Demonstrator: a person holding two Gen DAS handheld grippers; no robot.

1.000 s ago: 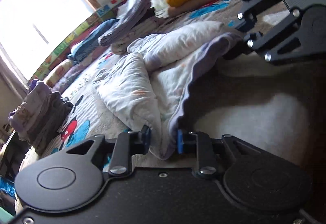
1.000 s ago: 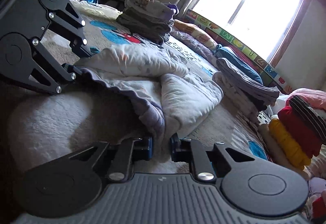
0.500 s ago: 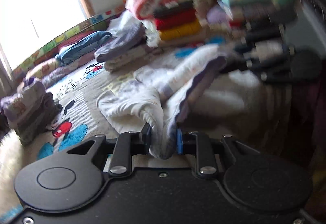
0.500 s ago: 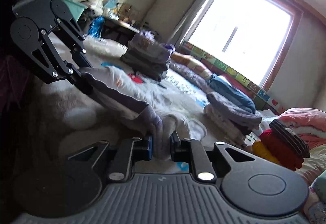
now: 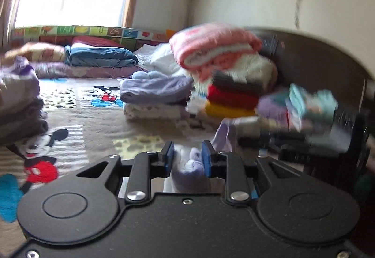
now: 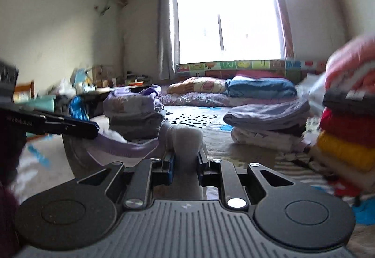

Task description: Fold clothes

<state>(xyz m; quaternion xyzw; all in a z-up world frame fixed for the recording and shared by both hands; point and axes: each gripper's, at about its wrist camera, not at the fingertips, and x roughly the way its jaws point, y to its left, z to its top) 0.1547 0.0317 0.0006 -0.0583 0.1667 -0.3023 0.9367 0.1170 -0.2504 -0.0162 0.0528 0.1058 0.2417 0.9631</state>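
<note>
Over the cartoon-print bed (image 5: pixel 98 131), the pale lilac-edged garment (image 6: pixel 182 140) hangs lifted, bunched between both tools. Left gripper (image 5: pixel 187 159) is clamped on one corner, right gripper (image 6: pixel 185 164) on the other. Best to spread them apart evenly, pull the edge taut, then lay it flat.

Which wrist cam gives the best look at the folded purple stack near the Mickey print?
Right wrist: the purple stack is sharp, unoccluded, layers visible. Left wrist shows it too, beside the Mickey print, but motion-blurred and smaller.
</note>
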